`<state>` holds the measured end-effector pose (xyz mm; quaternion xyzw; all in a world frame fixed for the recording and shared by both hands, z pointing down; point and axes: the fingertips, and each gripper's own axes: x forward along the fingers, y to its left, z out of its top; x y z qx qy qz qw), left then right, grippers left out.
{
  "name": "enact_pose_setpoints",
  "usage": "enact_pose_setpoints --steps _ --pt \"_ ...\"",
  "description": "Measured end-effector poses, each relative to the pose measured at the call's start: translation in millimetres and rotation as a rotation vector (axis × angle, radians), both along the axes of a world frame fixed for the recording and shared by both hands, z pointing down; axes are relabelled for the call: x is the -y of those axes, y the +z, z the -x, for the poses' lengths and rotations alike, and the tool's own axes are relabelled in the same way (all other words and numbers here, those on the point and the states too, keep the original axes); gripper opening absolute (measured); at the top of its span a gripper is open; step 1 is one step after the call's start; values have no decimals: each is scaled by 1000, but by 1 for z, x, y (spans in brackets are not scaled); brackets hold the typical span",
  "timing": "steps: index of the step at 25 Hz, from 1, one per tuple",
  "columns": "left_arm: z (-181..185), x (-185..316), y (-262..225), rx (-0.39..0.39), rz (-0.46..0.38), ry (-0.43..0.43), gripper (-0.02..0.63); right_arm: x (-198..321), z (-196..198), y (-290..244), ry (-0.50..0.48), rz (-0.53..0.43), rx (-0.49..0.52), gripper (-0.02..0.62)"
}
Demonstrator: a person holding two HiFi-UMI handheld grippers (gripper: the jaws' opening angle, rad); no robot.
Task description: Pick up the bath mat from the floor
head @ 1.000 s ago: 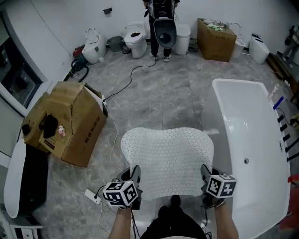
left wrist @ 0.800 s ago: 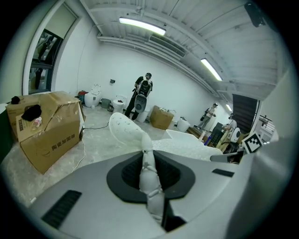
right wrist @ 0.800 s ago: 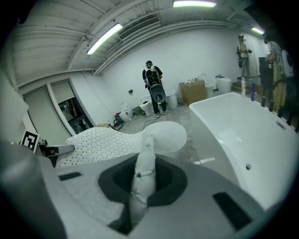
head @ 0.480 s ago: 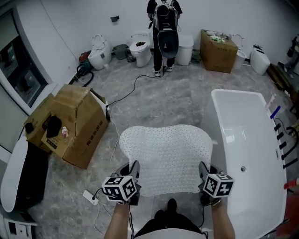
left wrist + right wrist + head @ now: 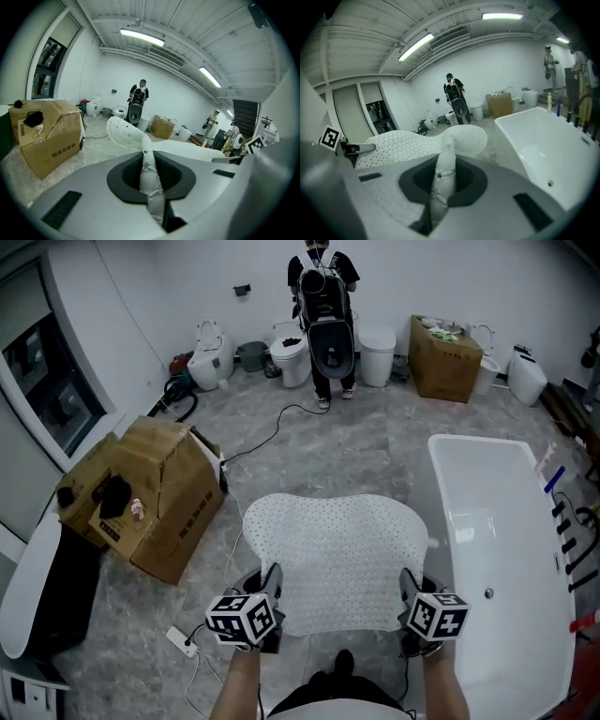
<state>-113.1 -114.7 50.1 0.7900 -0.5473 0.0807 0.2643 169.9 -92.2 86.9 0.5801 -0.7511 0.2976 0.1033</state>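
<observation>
One white bath mat point(image 5: 333, 559), peppered with small holes, has lobed corners.

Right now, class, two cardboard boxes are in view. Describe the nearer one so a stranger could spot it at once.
From the white bathtub on the right, look across the dotted bath mat to the floor's left side. There sits the cardboard box, large, tilted and dented, with something black on top. The other box stands upright by the far wall.

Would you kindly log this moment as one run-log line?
left gripper: shut on bath mat | right gripper: shut on bath mat | phase: grasped
</observation>
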Motion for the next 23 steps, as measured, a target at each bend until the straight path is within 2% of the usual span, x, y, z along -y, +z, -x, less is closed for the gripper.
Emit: enact_pose_setpoints --steps 18,23 --pt "-1 -4 -16 -13 -28 -13 15 0 -5 -12 15 -28 -20 21" --pt "0 -10 -11 -17 -13 -18 17 -6 -2 -7 7 -13 -20 21"
